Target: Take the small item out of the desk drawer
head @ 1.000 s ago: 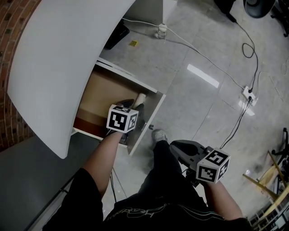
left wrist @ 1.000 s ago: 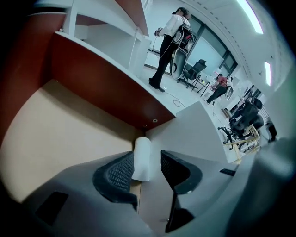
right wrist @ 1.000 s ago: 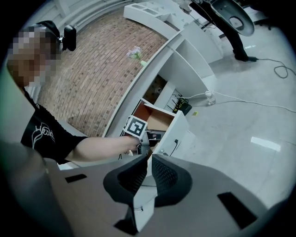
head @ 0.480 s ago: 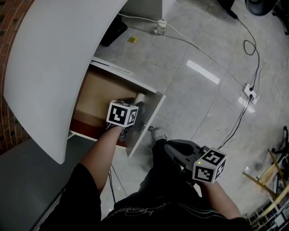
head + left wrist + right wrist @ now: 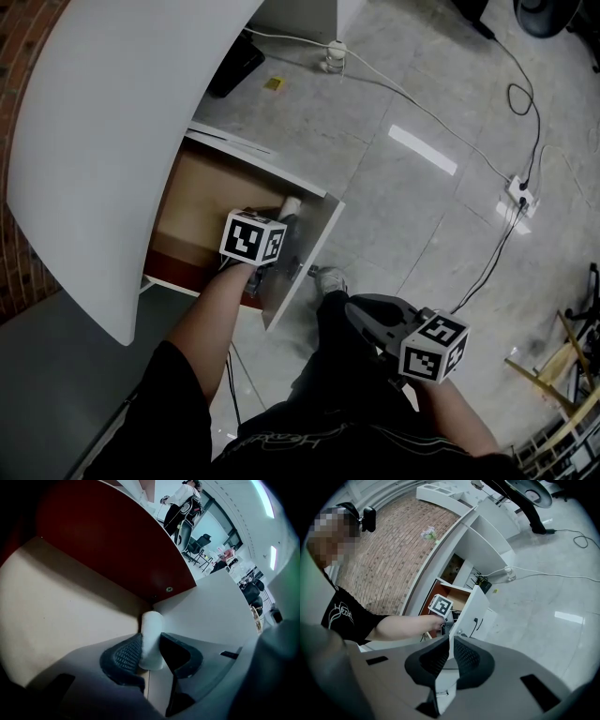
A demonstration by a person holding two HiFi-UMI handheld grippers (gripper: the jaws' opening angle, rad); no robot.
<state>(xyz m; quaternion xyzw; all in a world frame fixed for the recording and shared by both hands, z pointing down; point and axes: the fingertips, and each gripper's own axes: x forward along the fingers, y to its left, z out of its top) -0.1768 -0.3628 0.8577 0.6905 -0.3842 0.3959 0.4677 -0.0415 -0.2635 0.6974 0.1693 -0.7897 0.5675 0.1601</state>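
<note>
— How far along is it?

— The drawer (image 5: pixel 197 192) under the white desk top (image 5: pixel 112 141) stands pulled out, so that step is done. The left gripper (image 5: pixel 150 652) is reached down inside it, its jaws closing on the small white item (image 5: pixel 152 623); both pads look to be against its sides.

— So the item is still in the drawer?

— Yes, upright near the corner where the dark red wall (image 5: pixel 108 541) meets the white drawer front (image 5: pixel 206 611). I judge that lifting it out is all that remains.

— Anything else in there?

— Only bare tan floor that I can see.

— And the right gripper (image 5: pixel 449 654)?

— It hangs by the person's leg, well apart, jaws drawn together on nothing.
</note>
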